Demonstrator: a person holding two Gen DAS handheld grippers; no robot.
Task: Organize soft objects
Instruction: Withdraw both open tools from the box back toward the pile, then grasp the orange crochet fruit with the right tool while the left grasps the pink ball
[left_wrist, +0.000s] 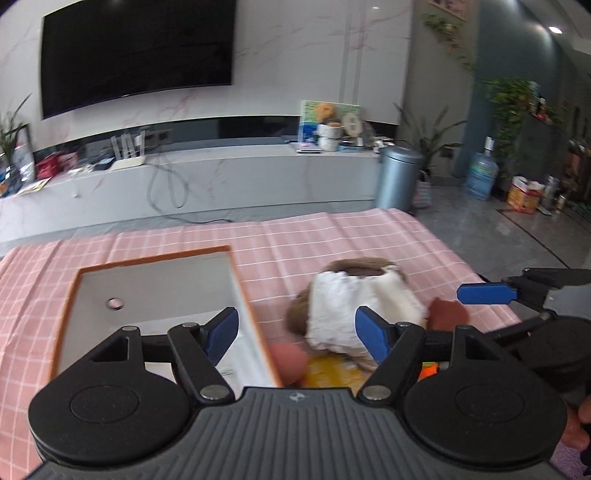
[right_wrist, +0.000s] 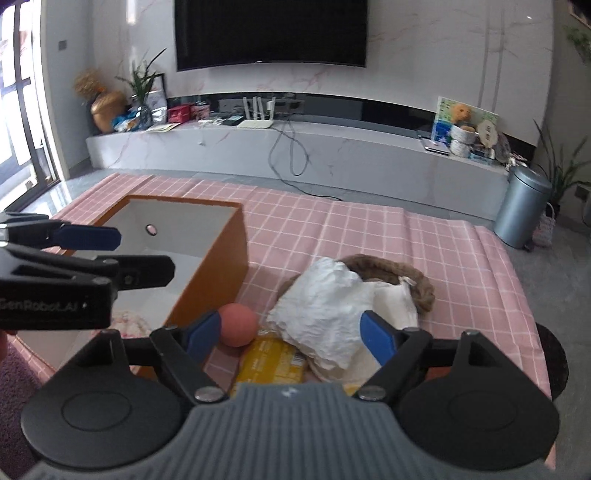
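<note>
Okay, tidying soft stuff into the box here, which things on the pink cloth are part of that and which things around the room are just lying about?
Part of the job:
orange box
white crumpled cloth
brown furry piece
pink ball
yellow packet

Just lying about:
television
grey bin
white router
water bottle
potted plants

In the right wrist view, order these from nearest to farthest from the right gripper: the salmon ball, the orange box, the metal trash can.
From the right gripper:
1. Salmon ball, beside its left finger, against the box.
2. Orange box, left, behind the ball.
3. Metal trash can, far right, on the floor.
</note>
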